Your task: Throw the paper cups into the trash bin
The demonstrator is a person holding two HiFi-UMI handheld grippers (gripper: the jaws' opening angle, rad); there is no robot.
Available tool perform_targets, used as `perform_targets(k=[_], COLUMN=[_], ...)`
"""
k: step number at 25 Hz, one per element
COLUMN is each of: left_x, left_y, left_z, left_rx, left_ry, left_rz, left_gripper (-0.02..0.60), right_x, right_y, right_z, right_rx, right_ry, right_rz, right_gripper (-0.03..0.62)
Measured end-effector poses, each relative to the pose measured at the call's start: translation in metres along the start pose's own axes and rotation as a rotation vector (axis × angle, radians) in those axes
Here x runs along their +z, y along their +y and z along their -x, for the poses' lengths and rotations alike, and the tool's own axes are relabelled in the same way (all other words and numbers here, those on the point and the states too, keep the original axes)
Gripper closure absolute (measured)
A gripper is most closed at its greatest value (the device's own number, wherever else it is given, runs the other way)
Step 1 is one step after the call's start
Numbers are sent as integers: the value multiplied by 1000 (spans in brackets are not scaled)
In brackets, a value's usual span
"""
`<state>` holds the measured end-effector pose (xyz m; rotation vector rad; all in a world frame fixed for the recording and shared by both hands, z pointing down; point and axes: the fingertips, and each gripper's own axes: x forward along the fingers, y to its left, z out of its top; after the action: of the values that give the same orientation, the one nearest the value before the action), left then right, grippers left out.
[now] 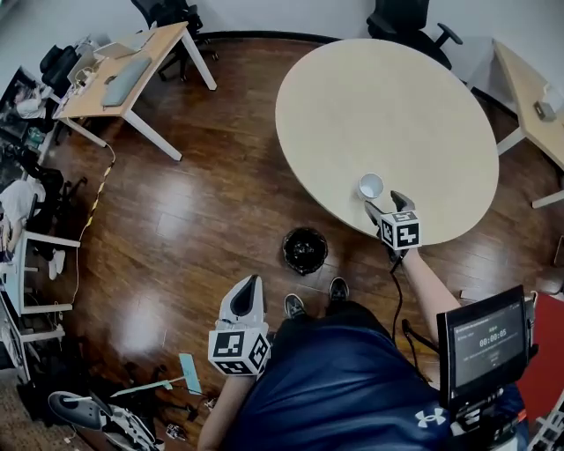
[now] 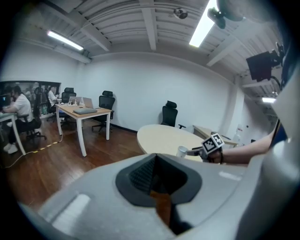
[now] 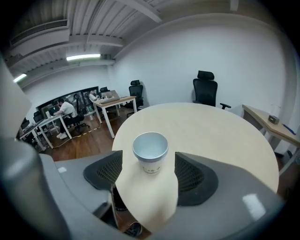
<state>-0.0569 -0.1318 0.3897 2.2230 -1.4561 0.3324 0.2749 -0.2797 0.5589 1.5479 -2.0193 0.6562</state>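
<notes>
A white paper cup stands upright near the front edge of the round beige table. My right gripper is open at that edge. The cup sits between its dark ribbed pads, with a gap on both sides. A black trash bin stands on the wooden floor just left of the table's edge, in front of my feet. My left gripper is held low over the floor to the left, shut with nothing in it. From the left gripper view, the cup shows small on the table.
A desk with a laptop stands far left, and another desk far right. Office chairs stand behind the table. A small screen is at my lower right. Cables and gear lie on the floor at lower left.
</notes>
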Motion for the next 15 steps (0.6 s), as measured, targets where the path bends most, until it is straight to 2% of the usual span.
perform_targets(k=[5,11,15], left_x=[-2,2,1], left_y=[-1,-2,2], left_z=[8,18,20], left_rx=[28,53,61], left_ry=[0,-21,-17], left_rz=[1,-14,3], left_gripper=[578,578,578], right_x=[3,3,6], right_y=[-1,2,3], right_z=[-26,-33,-30], right_rx=[-1,-9,-7], right_ry=[57,93,102], right_rz=[64,123,118], right_gripper=[217,229,233])
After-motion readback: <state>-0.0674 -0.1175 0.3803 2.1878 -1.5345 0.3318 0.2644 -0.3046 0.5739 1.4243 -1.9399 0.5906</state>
